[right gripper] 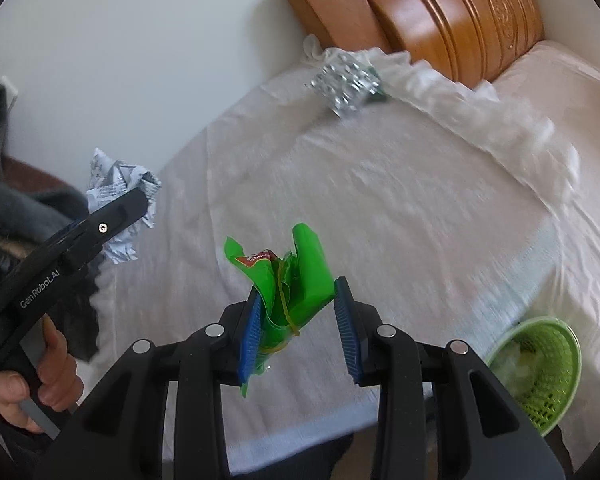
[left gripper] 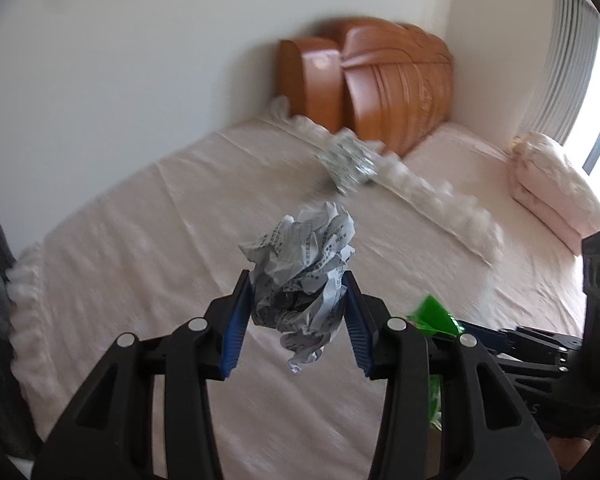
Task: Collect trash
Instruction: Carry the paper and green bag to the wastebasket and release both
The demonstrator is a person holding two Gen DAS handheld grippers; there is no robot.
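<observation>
Left gripper (left gripper: 298, 296): jaws narrowed onto a crumpled paper ball (left gripper: 304, 276), blue pads pressing both its sides; the ball is held in the air above the bed (left gripper: 160, 240).

Right gripper (right gripper: 296, 320): jaws part closed around a green wrapper (right gripper: 296, 280) (red label near its top, a thin yellow band around it). The wrapper lies against the left pad and its folded corner reaches the right pad's tip; it too is up off the bed.

Hand (right gripper: 40, 376): wrapped around the left gripper's handle, seen at the lower left of the right wrist view.

Foil pack (right gripper: 346, 84): silvery, crumpled, lying on the sheet near the headboard (right gripper: 460, 20), well apart from both grippers.

Basket (right gripper: 540, 372): green mesh, beside the bed's near right edge, pale contents inside, too blurred to identify.

Pillow (left gripper: 552, 188): pink, at the far right of the bed.
</observation>
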